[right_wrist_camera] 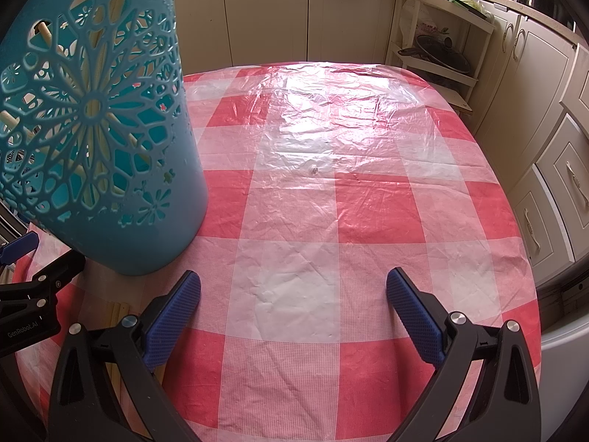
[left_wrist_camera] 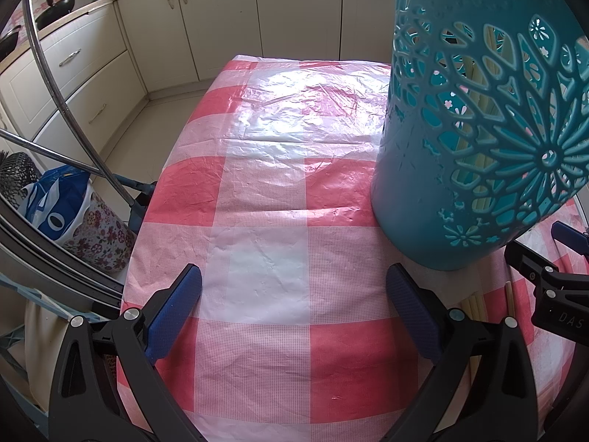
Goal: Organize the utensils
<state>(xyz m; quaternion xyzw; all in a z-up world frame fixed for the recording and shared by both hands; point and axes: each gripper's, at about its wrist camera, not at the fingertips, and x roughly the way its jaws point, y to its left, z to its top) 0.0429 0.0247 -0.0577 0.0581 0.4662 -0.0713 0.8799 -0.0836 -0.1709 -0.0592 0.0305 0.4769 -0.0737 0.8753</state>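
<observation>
Left gripper [left_wrist_camera: 293, 283]: jaws spread wide, nothing between them, hovering over the tablecloth [left_wrist_camera: 265, 258]. Right gripper [right_wrist_camera: 293, 283]: likewise spread and empty. I read "DAS" on the black body of the right gripper where it enters the left wrist view, and "GenRobot.AI" on the left gripper's body at the edge of the right wrist view.

Holder [left_wrist_camera: 478, 129]: teal plastic, tall, rounded, cut through with flower and leaf openwork, standing on the table between the two grippers; its top is cut off in both views. Pale chopsticks inside show only in slivers through the holes.

Loose chopsticks [left_wrist_camera: 475, 304]: pale, wood-like, lying flat on the table just beside the holder's base, partly hidden behind my gripper arms; I cannot count them.

Finger pads [left_wrist_camera: 176, 316]: blue, finely dimpled.

Tablecloth: red and white check, thin crinkled plastic, glossy with glare at the far end.
</observation>
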